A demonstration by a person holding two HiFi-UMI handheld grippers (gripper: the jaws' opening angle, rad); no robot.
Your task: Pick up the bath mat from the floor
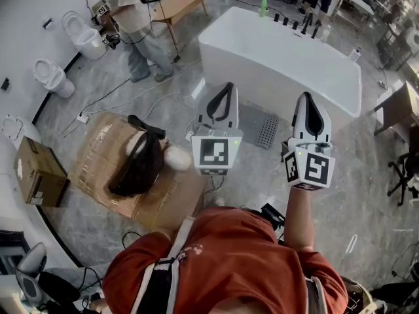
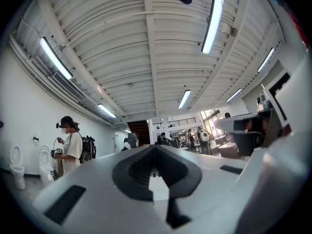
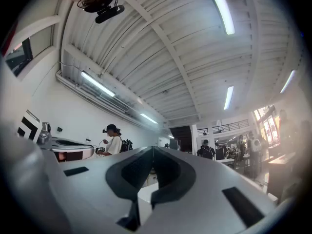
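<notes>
The bath mat [image 1: 260,128], grey with a patch of small holes, lies flat on the marble floor against the near side of the white bathtub [image 1: 281,61]. Its left part is hidden behind my left gripper [image 1: 226,86]. Both grippers are held high, well above the mat, and point up and forward. The left gripper [image 2: 155,148] has its jaws pressed together with nothing between them. My right gripper [image 1: 307,97] hangs to the right of the mat, and its jaws [image 3: 152,149] are shut and empty too. The gripper views show only ceiling and far room.
Flattened cardboard [image 1: 98,156] with a black bag [image 1: 139,165] lies to the left, and a cardboard box [image 1: 38,173] beyond it. Toilets [image 1: 84,36] line the left wall. A person [image 1: 134,25] stands by a wooden table [image 1: 182,4]. Cables [image 1: 124,87] trail over the floor.
</notes>
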